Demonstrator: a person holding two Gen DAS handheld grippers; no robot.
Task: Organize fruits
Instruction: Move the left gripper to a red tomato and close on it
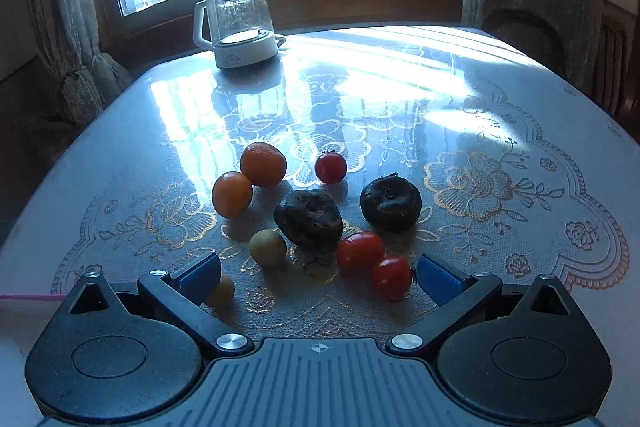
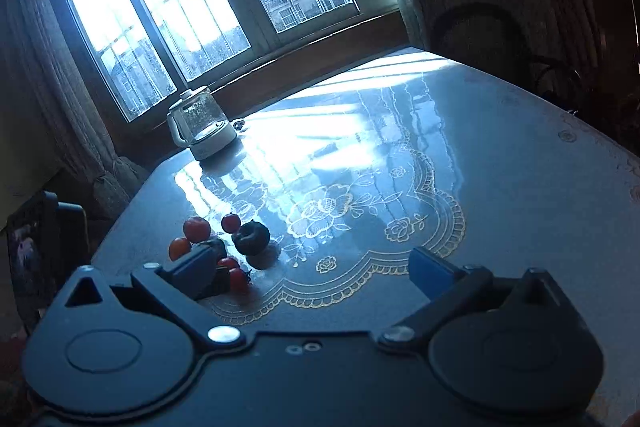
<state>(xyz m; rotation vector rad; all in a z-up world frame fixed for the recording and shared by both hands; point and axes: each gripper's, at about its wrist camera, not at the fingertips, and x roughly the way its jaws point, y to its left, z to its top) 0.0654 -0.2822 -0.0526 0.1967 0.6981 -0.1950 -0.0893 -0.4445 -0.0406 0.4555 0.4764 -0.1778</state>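
Observation:
In the left wrist view several fruits lie together on the table: two oranges [image 1: 263, 163] [image 1: 232, 194], three red tomatoes [image 1: 330, 167] [image 1: 360, 253] [image 1: 391, 277], two dark round fruits [image 1: 309, 219] [image 1: 391, 203] and two small yellowish fruits [image 1: 268, 247] [image 1: 222, 291]. My left gripper [image 1: 318, 277] is open and empty, low over the table, with the near fruits between and just ahead of its blue fingers. My right gripper [image 2: 316, 271] is open and empty, off to the right of the pile [image 2: 224, 247]. Its left finger hides part of the pile.
A glass kettle [image 1: 240, 25] on a white base stands at the table's far left, near the window. The table [image 1: 520, 131] has a glossy lace-patterned cover with bright glare. Curtains hang at both sides. A dark chair back [image 1: 524, 39] stands at the far right.

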